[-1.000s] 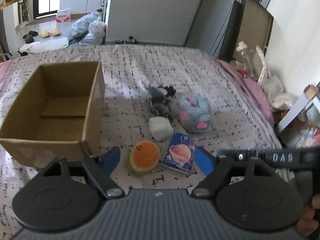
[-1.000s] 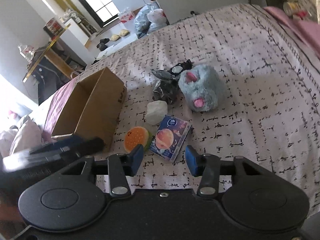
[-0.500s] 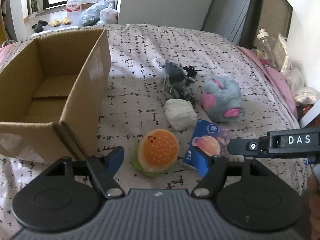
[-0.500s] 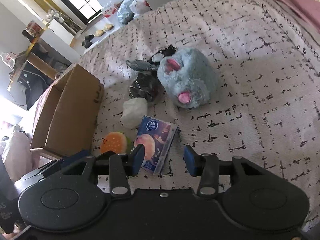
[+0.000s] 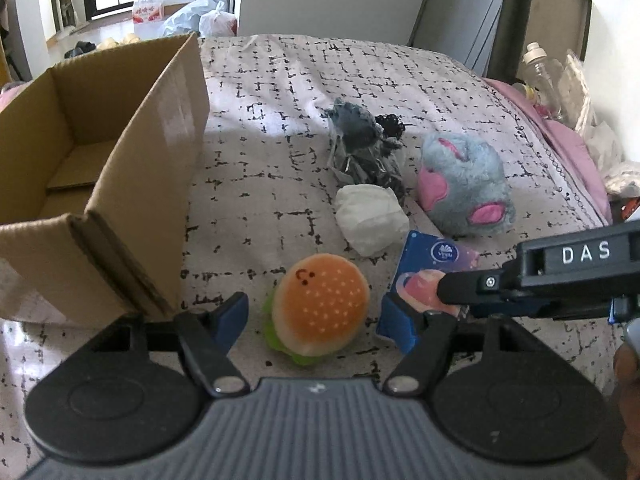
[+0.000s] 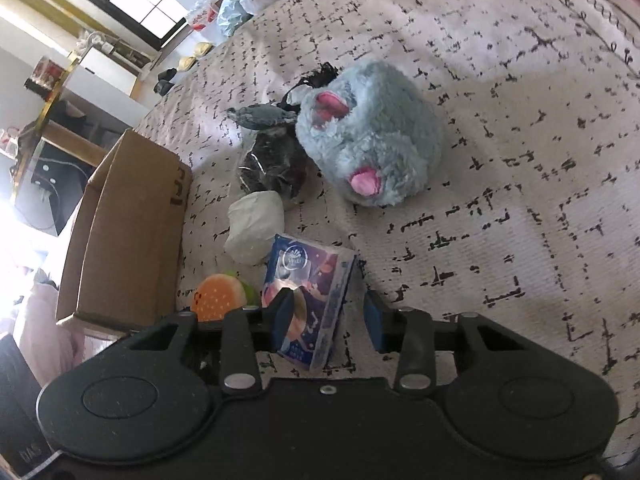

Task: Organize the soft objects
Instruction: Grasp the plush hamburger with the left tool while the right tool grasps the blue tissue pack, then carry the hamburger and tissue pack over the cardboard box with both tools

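Left wrist view: my left gripper (image 5: pixel 316 312) spreads wide around the burger plush (image 5: pixel 320 306), my right gripper (image 6: pixel 328 314) gapes over the tissue pack (image 6: pixel 310 280), beyond them the blue plush (image 5: pixel 464 184) and cardboard box (image 5: pixel 132 184) on the bed (image 5: pixel 280 88).

Burger toy (image 5: pixel 320 304) lies between box (image 5: pixel 120 216) (left) and tissue pack (image 5: pixel 432 268).

left tongs (image 5: pixel 314 316) now around burger plush (image 5: pixel 320 310), right tongs (image 6: pixel 328 316) nearer tissue pack (image 6: pixel 308 292)
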Demonstrator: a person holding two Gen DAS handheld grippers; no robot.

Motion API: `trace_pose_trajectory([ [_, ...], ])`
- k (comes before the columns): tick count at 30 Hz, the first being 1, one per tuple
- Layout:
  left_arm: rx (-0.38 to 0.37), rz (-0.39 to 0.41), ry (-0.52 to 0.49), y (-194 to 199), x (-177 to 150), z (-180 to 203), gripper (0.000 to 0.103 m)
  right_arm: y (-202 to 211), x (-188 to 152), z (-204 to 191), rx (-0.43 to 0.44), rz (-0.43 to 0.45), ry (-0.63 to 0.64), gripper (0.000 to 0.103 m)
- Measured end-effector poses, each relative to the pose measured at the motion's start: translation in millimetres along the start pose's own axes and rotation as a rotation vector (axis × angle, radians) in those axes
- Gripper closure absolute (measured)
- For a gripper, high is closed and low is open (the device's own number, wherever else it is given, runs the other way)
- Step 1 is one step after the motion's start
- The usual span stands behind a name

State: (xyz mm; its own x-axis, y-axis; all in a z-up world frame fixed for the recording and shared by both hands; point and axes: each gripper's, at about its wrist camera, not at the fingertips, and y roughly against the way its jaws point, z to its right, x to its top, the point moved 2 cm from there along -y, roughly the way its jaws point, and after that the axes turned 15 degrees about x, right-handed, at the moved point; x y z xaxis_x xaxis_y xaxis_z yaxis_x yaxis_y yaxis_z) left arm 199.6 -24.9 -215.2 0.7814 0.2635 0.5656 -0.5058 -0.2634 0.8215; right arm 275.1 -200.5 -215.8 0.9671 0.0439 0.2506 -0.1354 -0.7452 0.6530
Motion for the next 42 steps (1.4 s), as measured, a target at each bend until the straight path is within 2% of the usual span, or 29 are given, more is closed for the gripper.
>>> trace_pose_trajectory([
  [2, 0.003, 0.013, -0.007, 0.2, -0.7, 1.9, 0.031, -1.9, -0.2, 1.0, 0.008, 0.006, -0.008, 0.064],
  [3, 0.001, 0.018, -0.010, 0.6, -1.2, 2.7, 0.035, -2.9, -0.6, 0.8, 0.013, 0.010, -0.009, 0.068],
  [5, -0.024, 0.021, -0.025, 2.3, -2.2, 5.3, 0.056, -5.0, -1.3, -1.3, 0.018, 0.014, -0.003, 0.072],
  [10, -0.045, 0.025, -0.025, 10.6, -4.9, 5.6, 0.066, 5.1, -4.1, -11.2, 0.011, 0.045, 0.029, 0.080],
  [21, -0.063, 0.069, -0.012, 47.6, -3.9, -11.0, 0.068, 42.3, -19.7, -38.0, -0.016, 0.153, 0.114, 0.082],
  [32, -0.084, 0.105, 0.016, 98.1, 6.3, -39.7, 0.068, 70.5, -42.8, -71.0, -0.017, 0.254, 0.111, 0.083],
  [42, -0.075, 0.143, 0.049, 127.6, 11.3, -67.4, 0.068, 83.5, -59.3, -109.5, -0.039, 0.313, 0.220, 0.083],
])
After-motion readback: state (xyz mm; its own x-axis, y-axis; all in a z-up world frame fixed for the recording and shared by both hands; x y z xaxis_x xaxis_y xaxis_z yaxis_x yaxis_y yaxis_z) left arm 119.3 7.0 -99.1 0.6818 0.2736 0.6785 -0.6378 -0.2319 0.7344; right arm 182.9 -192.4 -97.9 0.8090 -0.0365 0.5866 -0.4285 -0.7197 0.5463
